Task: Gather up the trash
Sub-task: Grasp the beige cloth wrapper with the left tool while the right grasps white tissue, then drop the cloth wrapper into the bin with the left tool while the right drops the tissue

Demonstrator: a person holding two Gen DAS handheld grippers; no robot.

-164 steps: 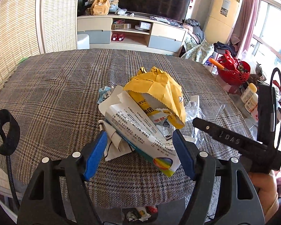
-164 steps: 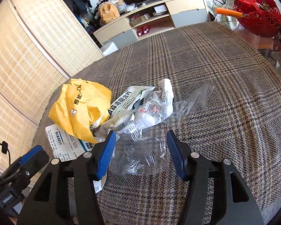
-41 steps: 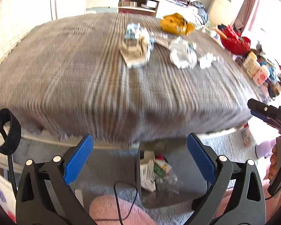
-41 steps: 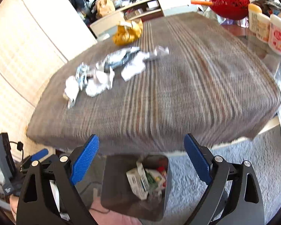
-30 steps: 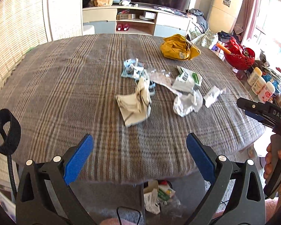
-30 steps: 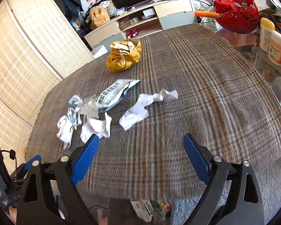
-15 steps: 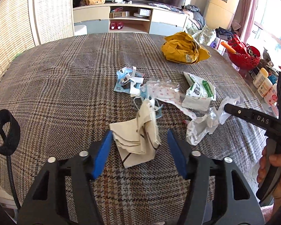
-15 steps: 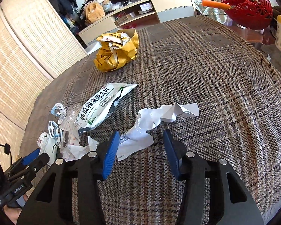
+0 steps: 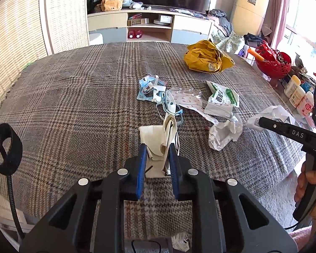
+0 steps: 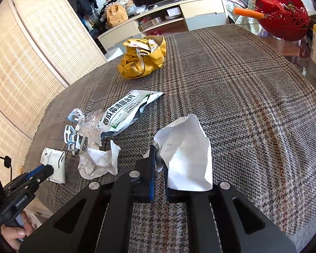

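Your left gripper has just been closing, and its blue pads now clench the folded cream paper packet at the near edge of the table; the packet's near end is hidden between the pads. Your right gripper has likewise just been closing and pinches the crumpled white paper sheet; the sheet drapes over the right finger and hides its tip, so only the left pad shows clearly. Both pieces still rest on the brown plaid tablecloth.

Between the two grippers lies a crumpled white wrapper, untouched. Just past it sit a clear plastic film, hard to trace against the cloth, a white and green printed pouch, and a tangle of blue and white scraps whose separate pieces you cannot make out. Farther off, well apart from these, a crumpled yellow paper bag stands near the far side of the table.

At the table's right side a red openwork basket and some white bottles are partly cut off by the frame. Below the near table edge, a scrap of printed packaging peeks out, mostly hidden by your left gripper's body.
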